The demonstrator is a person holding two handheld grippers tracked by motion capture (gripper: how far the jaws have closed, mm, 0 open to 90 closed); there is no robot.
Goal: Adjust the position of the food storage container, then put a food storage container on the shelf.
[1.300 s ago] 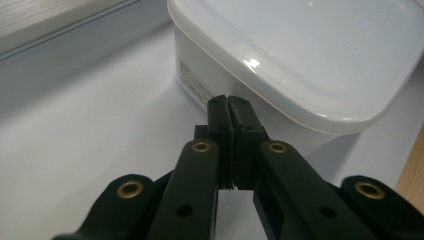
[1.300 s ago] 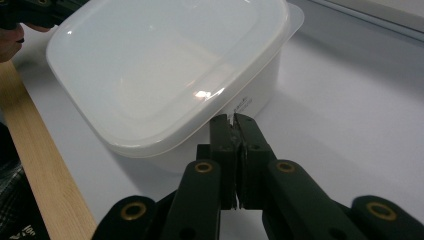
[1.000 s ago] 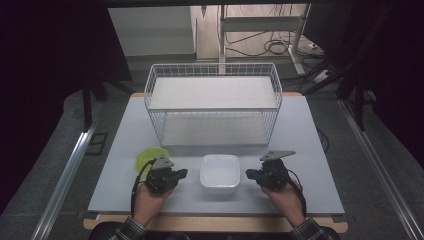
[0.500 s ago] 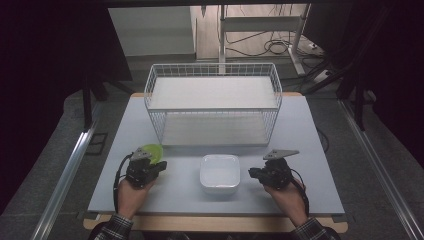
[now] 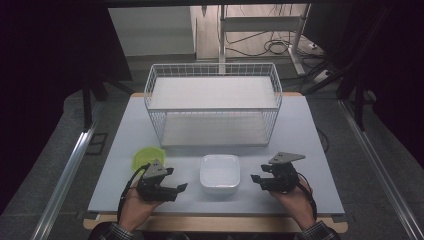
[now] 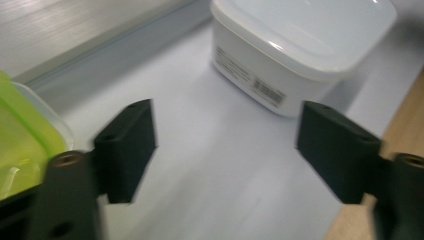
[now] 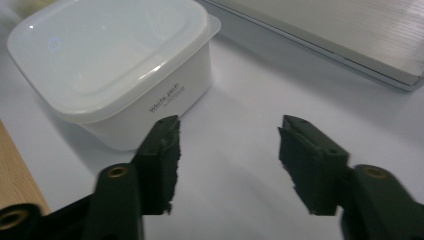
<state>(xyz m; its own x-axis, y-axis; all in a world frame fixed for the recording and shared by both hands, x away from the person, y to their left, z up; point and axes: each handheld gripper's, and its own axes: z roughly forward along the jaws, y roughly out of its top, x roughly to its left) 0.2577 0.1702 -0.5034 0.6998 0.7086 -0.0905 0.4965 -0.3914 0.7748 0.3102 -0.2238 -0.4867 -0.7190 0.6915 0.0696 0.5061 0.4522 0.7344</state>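
Now both pairs of jaws have just been opening, and nothing sits between either pair. A second ago we had both grippers lying near the white tub with the jaws shut; half a second ago the left hand was over by the green lid, and it has since swung back so that the left gripper points toward the white tub from its left. The right gripper has hardly shifted and faces the same tub from the right.

In the left gripper view the jaws stand wide apart over bare table, with the tub ahead and to the right and the green lid at the left edge, just beside the left jaw. In the right gripper view the jaws are partly spread, with the tub ahead and to the left, close to the left jaw but, as far as the blur lets us judge, not touching it.

The tub rests on the table, lid on, between our two grippers and in front of the wire basket. We read this as the approach: both grippers are readied to take the tub from either side, and no grip is made yet.
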